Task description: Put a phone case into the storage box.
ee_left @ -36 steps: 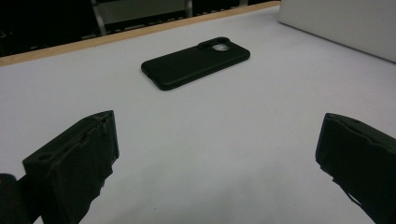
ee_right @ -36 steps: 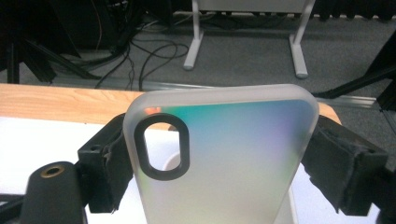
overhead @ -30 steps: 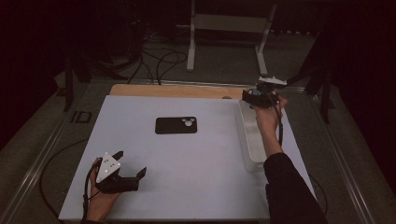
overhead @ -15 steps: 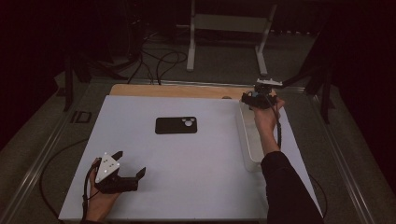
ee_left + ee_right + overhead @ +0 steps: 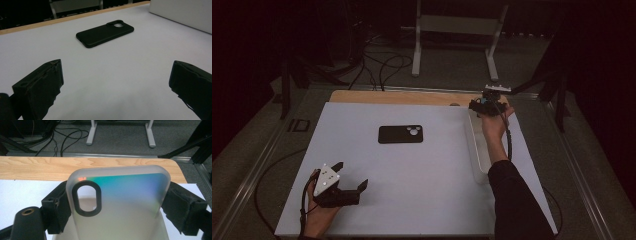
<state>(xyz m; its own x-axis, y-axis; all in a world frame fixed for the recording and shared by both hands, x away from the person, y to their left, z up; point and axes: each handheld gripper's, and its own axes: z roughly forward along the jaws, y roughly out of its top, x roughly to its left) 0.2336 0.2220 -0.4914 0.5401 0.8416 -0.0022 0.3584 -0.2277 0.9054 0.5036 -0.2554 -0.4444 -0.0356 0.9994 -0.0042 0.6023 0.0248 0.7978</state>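
The right tongs [image 5: 117, 202] grip a frosted clear case [image 5: 117, 195], one jaw pressed on each long edge. The case stands between the jaws with its camera cut-out [image 5: 86, 198], ringed in black, near the jaw on the left of the right gripper view. A faint teal and violet sheen runs across its upper part.

In the high view the right tongs [image 5: 486, 104] are at the far right of the surface [image 5: 432, 200], near the wooden strip [image 5: 402, 97] along its far edge. The right hand [image 5: 495, 124] holds them over the far end of a long pale tray [image 5: 476, 150] that lies along the right side of the white surface. The case itself is too small to make out there.

The left tongs [image 5: 343, 181] rest low at the near left of the surface, held by the left hand [image 5: 319, 215], with a grey three-cornered plate [image 5: 326, 179] on top. Their jaws stand wide apart with nothing between them; in the left gripper view the left tongs [image 5: 117, 82] show bare white surface between the two black jaws.

A black case [image 5: 400, 134] lies flat near the middle of the surface, well apart from both tongs. In the left gripper view this black case [image 5: 105, 34] lies ahead of the jaws, its round camera hole at the far end, and the tray's pale wall [image 5: 182, 12] shows at the upper right.

Behind the surface, cables [image 5: 382, 65] trail on the floor beside a white stand [image 5: 452, 30].
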